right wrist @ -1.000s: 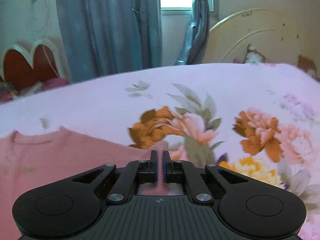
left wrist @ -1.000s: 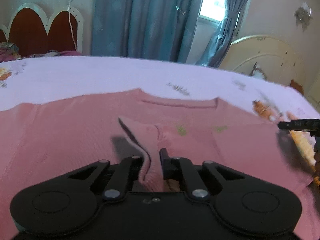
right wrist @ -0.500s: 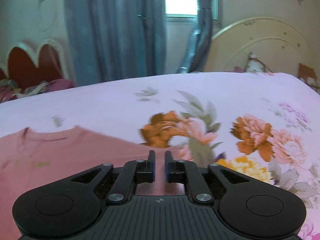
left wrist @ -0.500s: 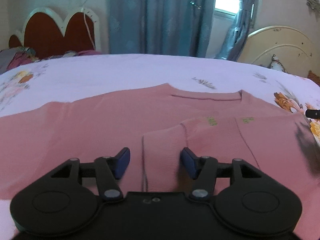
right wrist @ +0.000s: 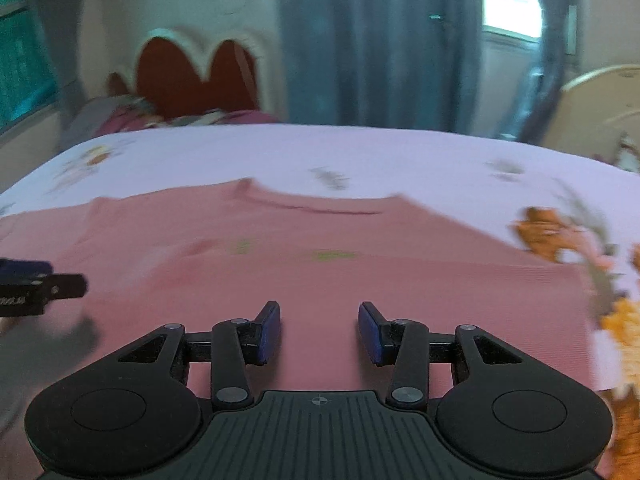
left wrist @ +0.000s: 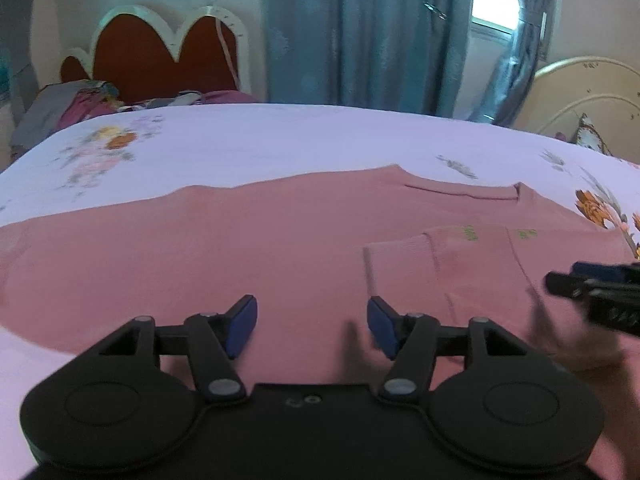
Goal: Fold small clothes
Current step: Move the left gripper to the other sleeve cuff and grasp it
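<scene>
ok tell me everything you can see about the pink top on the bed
The pink top is a ribbed knit, lying flat on the floral bedsheet with its neckline at the far edge. One sleeve is folded in across the body, ribbed cuff toward the middle; small green marks show on the fabric near it. The other sleeve stretches out to the side. Nothing grips it: the left gripper and right gripper hover over it, jaws opening and empty.

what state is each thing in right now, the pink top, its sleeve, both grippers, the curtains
pink top: spread flat on bed
sleeve: folded in across the body
left gripper: jaws opening, nothing between
right gripper: jaws opening, nothing between
curtains: mostly drawn
</scene>
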`<state>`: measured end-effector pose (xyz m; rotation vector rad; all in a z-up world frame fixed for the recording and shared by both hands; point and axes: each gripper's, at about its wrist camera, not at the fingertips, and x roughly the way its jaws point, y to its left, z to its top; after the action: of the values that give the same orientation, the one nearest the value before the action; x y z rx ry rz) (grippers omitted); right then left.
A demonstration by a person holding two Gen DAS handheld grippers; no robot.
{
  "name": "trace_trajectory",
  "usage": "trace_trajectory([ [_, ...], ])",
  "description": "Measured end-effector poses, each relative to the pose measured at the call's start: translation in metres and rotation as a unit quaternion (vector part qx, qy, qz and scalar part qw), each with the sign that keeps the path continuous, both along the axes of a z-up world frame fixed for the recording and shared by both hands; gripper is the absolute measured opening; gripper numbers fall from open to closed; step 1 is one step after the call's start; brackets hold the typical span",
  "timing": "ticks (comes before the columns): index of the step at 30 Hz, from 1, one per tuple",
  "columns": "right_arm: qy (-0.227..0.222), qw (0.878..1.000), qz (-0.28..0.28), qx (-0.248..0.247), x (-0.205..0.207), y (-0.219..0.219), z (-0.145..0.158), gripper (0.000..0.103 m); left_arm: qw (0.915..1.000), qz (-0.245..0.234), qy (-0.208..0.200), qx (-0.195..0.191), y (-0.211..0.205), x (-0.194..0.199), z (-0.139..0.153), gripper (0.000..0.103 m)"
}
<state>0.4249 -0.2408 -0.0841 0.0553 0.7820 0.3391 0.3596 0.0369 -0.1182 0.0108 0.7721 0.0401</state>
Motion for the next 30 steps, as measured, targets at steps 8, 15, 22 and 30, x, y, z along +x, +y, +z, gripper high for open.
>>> trace_trajectory([
  [8,0.010,0.998,0.005,-0.054,-0.006,0.050,-0.020,0.043,0.9998,0.016,0.003,-0.010,0.047,-0.017,0.008,0.066],
  [15,0.011,0.995,-0.017,-0.094,-0.008,0.065,-0.024,0.043,0.9981,0.048,0.002,-0.038,0.123,-0.032,0.015,0.068],
  [22,0.010,0.997,-0.048,-0.056,-0.011,0.092,-0.005,0.044,0.9868,0.145,0.014,-0.071,0.234,-0.052,0.010,0.068],
  [30,0.036,0.998,-0.033,-0.047,-0.003,0.145,-0.010,0.044,0.9607,0.251,0.010,-0.118,0.332,-0.059,0.000,0.066],
])
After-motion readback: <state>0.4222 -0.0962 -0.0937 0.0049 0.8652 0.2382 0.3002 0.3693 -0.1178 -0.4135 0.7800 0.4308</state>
